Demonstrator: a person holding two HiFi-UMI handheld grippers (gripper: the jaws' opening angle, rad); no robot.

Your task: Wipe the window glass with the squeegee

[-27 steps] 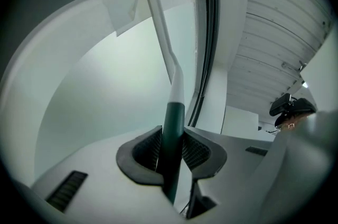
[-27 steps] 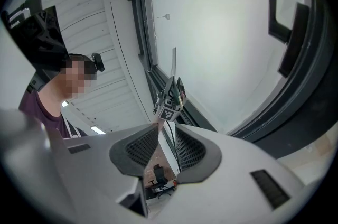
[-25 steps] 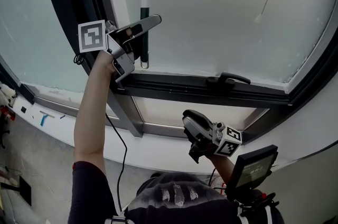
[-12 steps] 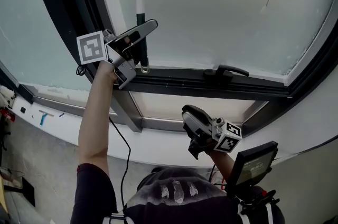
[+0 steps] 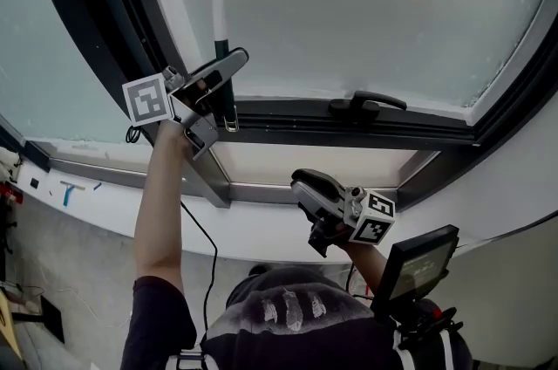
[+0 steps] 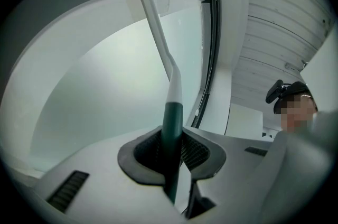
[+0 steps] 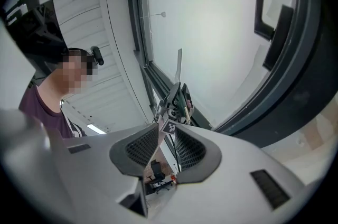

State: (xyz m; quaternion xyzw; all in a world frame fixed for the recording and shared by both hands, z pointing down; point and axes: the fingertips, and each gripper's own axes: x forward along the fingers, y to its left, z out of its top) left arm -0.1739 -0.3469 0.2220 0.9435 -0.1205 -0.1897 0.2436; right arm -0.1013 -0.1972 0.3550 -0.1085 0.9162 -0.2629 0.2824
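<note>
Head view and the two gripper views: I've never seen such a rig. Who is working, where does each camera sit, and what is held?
No robot: a person holds a two-jaw gripper in each hand. The head view comes from a camera on their head, looking at the window glass. Each gripper view comes from a camera riding on that gripper, looking along its jaws. The left gripper is clamped on the dark handle of the squeegee, blade up on the glass; its jaws have just been closing a little on that handle. The right gripper hangs lower, jaws slightly apart, nothing between them. The marker cubes are parts of the grippers.
</note>
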